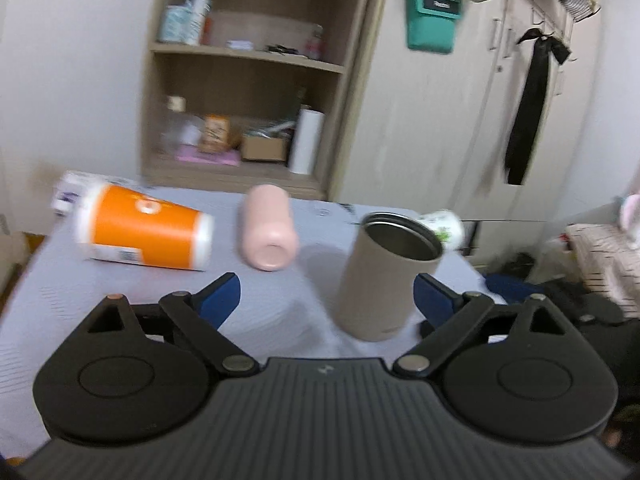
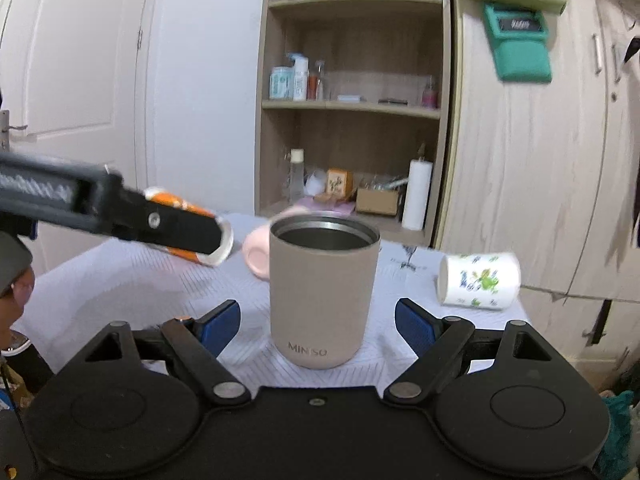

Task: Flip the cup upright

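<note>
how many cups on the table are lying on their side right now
3: the orange cup at the left, the pink cup beside it, the floral cup at the right. The beige tumbler stands upright.

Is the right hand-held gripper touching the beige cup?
Apart. The right wrist view shows the right hand-held gripper open, with white table visible between each blue finger and the upright beige cup.

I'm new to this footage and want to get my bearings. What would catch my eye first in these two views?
The beige tumbler stands upright, mouth open, on the table between the open fingers of the right gripper. Behind it to the left the orange cup and the pink cup lie on their sides; the floral cup lies tipped over at right. The left gripper is open too, holding nothing.
</note>
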`<action>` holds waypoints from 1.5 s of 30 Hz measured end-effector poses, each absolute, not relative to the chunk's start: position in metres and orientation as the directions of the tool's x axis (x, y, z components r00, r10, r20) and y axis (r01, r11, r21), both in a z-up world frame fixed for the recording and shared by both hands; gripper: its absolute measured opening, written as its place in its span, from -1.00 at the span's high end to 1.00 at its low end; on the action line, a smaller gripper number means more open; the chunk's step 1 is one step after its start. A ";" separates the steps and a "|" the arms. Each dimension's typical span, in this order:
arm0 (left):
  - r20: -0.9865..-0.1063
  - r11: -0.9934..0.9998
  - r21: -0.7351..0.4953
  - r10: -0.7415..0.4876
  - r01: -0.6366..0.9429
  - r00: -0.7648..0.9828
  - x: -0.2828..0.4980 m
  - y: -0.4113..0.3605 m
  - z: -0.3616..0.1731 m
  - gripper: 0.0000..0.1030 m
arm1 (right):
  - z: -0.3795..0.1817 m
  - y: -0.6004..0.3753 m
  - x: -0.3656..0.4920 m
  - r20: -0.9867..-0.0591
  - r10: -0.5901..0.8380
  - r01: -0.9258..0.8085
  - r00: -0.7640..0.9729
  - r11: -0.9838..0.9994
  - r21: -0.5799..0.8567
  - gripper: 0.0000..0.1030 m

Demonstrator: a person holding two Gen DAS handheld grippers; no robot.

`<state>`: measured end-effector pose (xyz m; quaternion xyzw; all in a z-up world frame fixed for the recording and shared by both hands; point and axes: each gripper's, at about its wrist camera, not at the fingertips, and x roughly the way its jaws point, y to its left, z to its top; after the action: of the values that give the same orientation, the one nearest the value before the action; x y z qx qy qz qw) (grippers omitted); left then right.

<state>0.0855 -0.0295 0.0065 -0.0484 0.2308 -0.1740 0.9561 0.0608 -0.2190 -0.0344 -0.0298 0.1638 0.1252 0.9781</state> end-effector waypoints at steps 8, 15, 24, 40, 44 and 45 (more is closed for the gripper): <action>-0.328 0.976 -0.109 -0.217 0.191 0.919 0.037 -0.019 0.021 -0.92 | -0.011 -0.215 0.015 -0.256 0.176 -0.198 0.950 0.978 -0.063 -0.71; -0.251 0.984 -0.043 -0.178 0.173 0.951 0.004 -0.020 0.023 -0.98 | -0.006 -0.211 -0.012 -0.219 0.131 -0.147 0.967 0.987 -0.059 -0.71; -0.224 0.988 -0.035 -0.154 0.150 0.962 -0.003 -0.012 0.013 -0.98 | -0.012 -0.215 -0.009 -0.235 0.061 -0.073 0.970 0.997 -0.041 -0.71; -0.226 0.998 0.021 -0.053 0.059 0.973 0.000 -0.010 0.012 -1.00 | -0.006 -0.215 -0.014 -0.222 0.027 -0.038 0.975 0.998 -0.045 -0.82; -0.237 0.998 0.037 -0.033 0.043 0.971 0.000 -0.010 0.011 -1.00 | -0.003 -0.217 -0.014 -0.220 0.011 -0.016 0.975 1.000 -0.020 -1.00; -0.237 0.998 0.040 -0.031 0.042 0.971 0.000 -0.010 0.011 -1.00 | -0.003 -0.217 -0.013 -0.230 0.011 -0.015 0.973 1.000 -0.018 -1.00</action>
<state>0.0000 -0.0101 0.0109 0.0221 0.1190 -0.0184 0.9925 -0.0132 -0.2168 -0.0031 -0.0096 0.1156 0.0065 0.9932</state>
